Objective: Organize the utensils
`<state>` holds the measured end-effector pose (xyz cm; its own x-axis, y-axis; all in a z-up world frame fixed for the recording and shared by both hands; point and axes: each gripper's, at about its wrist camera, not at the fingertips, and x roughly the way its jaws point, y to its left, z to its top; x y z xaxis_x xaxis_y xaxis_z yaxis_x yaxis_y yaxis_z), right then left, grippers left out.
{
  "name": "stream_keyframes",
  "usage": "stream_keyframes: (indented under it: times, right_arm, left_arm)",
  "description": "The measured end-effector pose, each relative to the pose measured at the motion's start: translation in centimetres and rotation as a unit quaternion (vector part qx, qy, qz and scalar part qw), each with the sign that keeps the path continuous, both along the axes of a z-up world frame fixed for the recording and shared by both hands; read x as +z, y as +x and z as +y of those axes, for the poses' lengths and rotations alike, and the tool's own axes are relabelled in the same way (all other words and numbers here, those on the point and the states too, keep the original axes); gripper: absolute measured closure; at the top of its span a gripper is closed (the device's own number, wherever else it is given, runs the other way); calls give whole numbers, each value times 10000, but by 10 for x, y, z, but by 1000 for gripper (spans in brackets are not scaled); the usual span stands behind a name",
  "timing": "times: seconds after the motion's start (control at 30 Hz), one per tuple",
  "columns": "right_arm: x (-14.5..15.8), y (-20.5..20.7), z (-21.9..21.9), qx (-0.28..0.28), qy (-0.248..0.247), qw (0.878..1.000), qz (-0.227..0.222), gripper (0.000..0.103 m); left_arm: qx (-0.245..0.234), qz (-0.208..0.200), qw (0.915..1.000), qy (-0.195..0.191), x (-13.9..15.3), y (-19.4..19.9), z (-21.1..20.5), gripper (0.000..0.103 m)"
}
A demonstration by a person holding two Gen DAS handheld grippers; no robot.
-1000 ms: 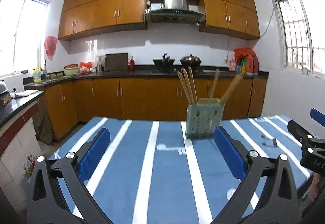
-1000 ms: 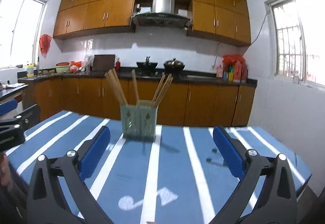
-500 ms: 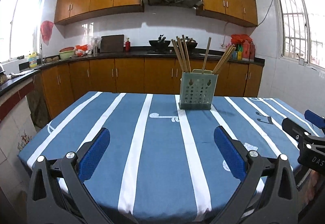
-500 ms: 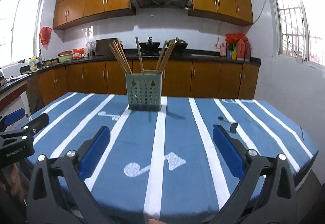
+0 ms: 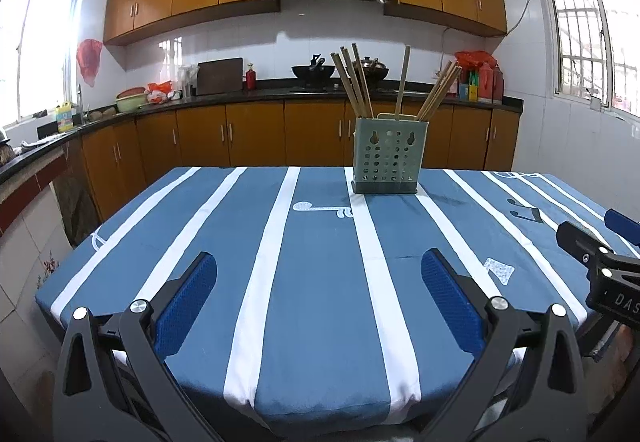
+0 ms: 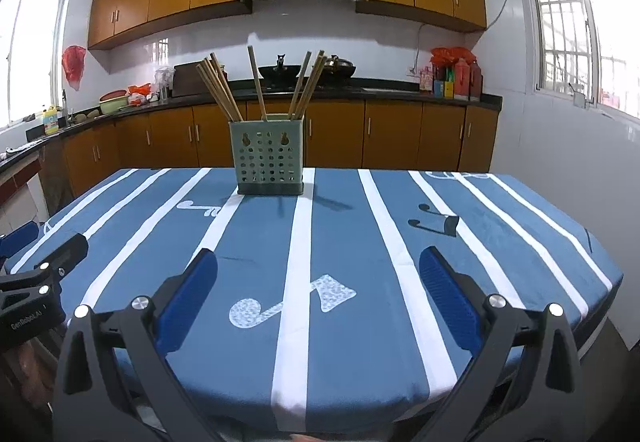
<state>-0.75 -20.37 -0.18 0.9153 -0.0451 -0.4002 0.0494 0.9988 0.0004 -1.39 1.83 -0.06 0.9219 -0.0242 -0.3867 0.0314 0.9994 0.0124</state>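
A pale green perforated utensil holder [image 5: 386,155] stands at the far side of the blue striped tablecloth [image 5: 312,282]; it also shows in the right wrist view [image 6: 267,157]. Several wooden chopsticks [image 5: 356,81] stand in it, leaning apart [image 6: 218,87]. My left gripper [image 5: 319,274] is open and empty, held near the table's near edge. My right gripper [image 6: 318,272] is open and empty, also near the near edge. The right gripper shows at the right of the left view [image 5: 600,266]; the left gripper shows at the left of the right view [image 6: 36,282].
Wooden kitchen cabinets [image 5: 240,137] and a black counter [image 5: 280,93] with pots and bottles run along the far wall. Another counter [image 5: 28,157] runs along the left. Windows are on both sides.
Both grippers have pulled back from the holder toward the near table edge and risen; the holder looks smaller and farther, and more tablecloth shows. Both stay open.
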Motion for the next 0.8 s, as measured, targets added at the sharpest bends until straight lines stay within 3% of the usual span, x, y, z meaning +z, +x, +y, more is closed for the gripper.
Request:
stream_keyframes:
  times: [0.8]
  right_arm:
    - [-7,0,0,47,47,10000,68,4]
  left_arm:
    - [-55,119,9999,-89,-6,0,0,2]
